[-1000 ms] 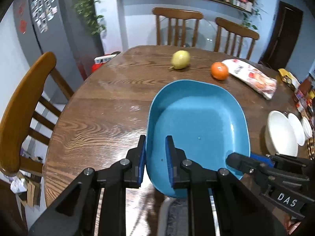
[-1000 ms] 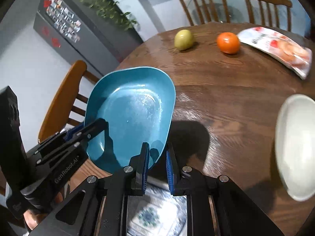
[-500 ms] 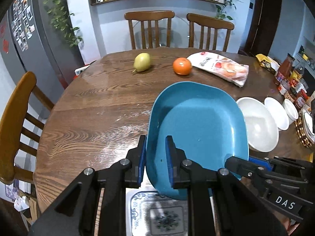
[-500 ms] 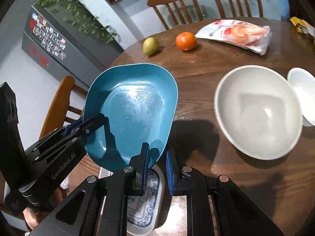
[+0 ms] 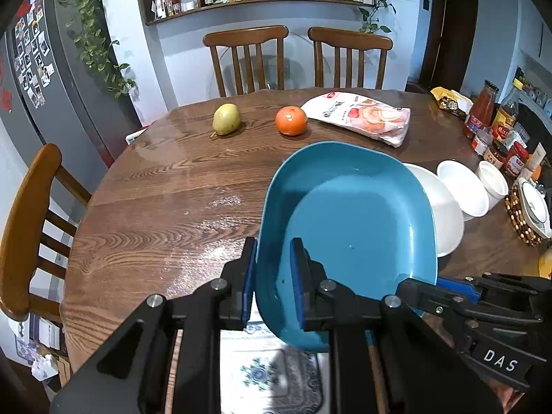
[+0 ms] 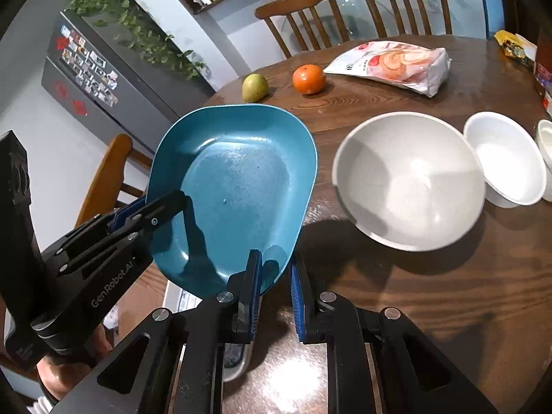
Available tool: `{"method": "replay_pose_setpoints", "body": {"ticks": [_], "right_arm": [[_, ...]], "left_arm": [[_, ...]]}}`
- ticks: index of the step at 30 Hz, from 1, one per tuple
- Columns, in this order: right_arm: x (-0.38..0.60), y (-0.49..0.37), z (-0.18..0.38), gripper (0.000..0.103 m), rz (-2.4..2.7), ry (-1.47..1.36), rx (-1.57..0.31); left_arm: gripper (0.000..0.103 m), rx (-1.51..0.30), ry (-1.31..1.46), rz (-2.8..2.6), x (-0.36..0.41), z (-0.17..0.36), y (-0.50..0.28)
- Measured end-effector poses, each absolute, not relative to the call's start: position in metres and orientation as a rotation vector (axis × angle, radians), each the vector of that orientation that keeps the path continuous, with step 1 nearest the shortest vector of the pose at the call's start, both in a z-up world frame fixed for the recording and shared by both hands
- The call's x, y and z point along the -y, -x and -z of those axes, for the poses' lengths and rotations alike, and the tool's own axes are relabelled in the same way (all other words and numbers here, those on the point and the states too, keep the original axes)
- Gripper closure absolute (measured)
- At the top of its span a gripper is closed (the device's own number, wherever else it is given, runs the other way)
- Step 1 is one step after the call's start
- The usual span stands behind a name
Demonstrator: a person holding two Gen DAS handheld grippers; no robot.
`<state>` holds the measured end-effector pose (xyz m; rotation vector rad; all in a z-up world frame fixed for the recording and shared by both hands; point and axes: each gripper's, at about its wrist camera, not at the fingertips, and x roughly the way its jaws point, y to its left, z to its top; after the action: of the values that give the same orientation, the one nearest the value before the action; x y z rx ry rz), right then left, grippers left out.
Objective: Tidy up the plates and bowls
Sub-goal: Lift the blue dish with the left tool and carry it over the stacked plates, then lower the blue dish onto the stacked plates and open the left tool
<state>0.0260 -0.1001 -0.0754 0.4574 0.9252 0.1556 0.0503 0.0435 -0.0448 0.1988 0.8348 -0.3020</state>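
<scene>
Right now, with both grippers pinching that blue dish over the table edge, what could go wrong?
1. The blue dish is held only by its rim, tilted; if the left gripper or right gripper slips, it may drop.
2. The large white bowl sits close beside it, so a sideways swing could knock it.
</scene>
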Motion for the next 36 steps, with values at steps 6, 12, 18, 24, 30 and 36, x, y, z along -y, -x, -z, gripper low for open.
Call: {"method": "replay_pose_setpoints", "body": {"ticks": [6, 12, 18, 24, 30, 36], "right_arm": [[0.108, -0.011, 0.074, 0.085, -0.157, -0.447, -0.927], [0.112, 0.003, 0.074, 0.085, -0.154, -0.444, -0.938], [0.108, 0.020, 0.074, 0.085, -0.179, -0.438, -0.950], [0.099, 0.032, 0.083, 0.085, -0.216, -0.429, -0.979], [0.076, 0.042, 0.097, 0.085, -0.264, -0.397, -1.035], [0.058, 0.036, 0.107, 0.085, -0.307, -0.384, -1.076]], "left_arm": [[0.087, -0.827, -0.206, 0.298, -0.033, 0.042, -0.037], [0.087, -0.829, -0.208, 0.294, -0.030, 0.041, -0.022], [0.087, -0.849, -0.191, 0.277, -0.034, 0.044, -0.004], [0.087, -0.867, -0.185, 0.247, -0.043, 0.050, 0.014], [0.087, -0.905, -0.171, 0.198, -0.059, 0.063, 0.030], [0.086, -0.952, -0.123, 0.143, -0.084, 0.077, 0.034]]}}
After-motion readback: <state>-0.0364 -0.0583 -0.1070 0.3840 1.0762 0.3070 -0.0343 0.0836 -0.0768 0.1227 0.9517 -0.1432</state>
